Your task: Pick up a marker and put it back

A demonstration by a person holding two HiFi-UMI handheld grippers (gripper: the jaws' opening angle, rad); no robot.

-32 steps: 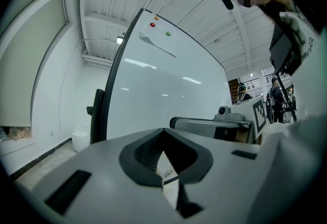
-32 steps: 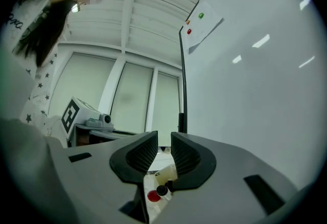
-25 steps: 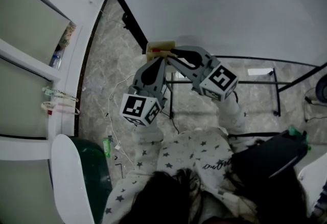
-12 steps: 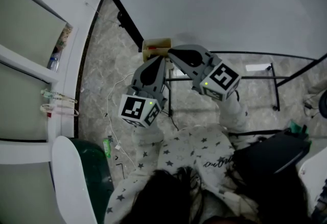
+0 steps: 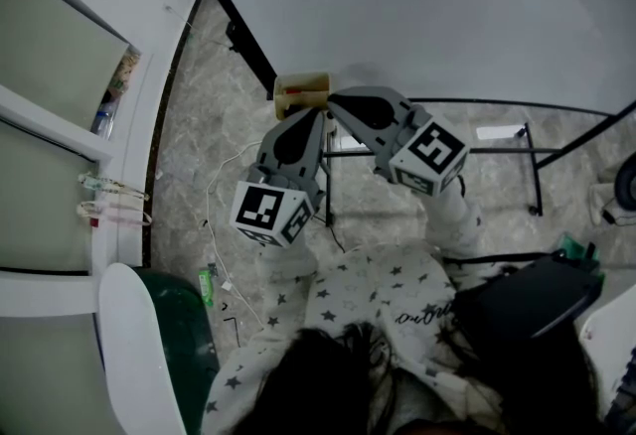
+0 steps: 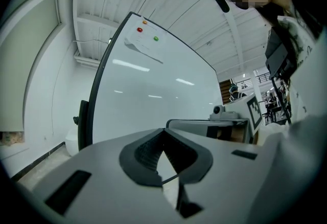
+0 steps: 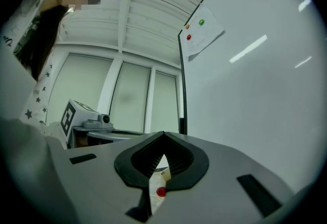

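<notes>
The right gripper (image 7: pixel 163 138) has just been closing its jaws, which now stand together. They are clamped on the marker (image 7: pixel 157 183), a white body with a red spot that shows in the slit below the tips. The left gripper (image 6: pixel 163 135), just beside it, also has its jaws together, and only pale board shows behind them.

Directly ahead of both grippers' tips sits a small wooden box (image 5: pixel 303 93), set against the lower edge of the whiteboard (image 5: pixel 447 6). What it holds is too small to make out.

High above the grippers, a sheet of paper (image 6: pixel 145 46) is fixed near the board's top corner, with red, orange and green dots on it. Below the grippers is grey marbled floor (image 5: pixel 199 155), crossed by the board's black stand (image 5: pixel 537 175) and a loose white cable (image 5: pixel 214 224). To the left gripper's side runs a white-framed window wall (image 5: pixel 60 125), with a green bin (image 5: pixel 189 344) near the person. A ribbed white ceiling (image 7: pixel 148 8) spans overhead.
</notes>
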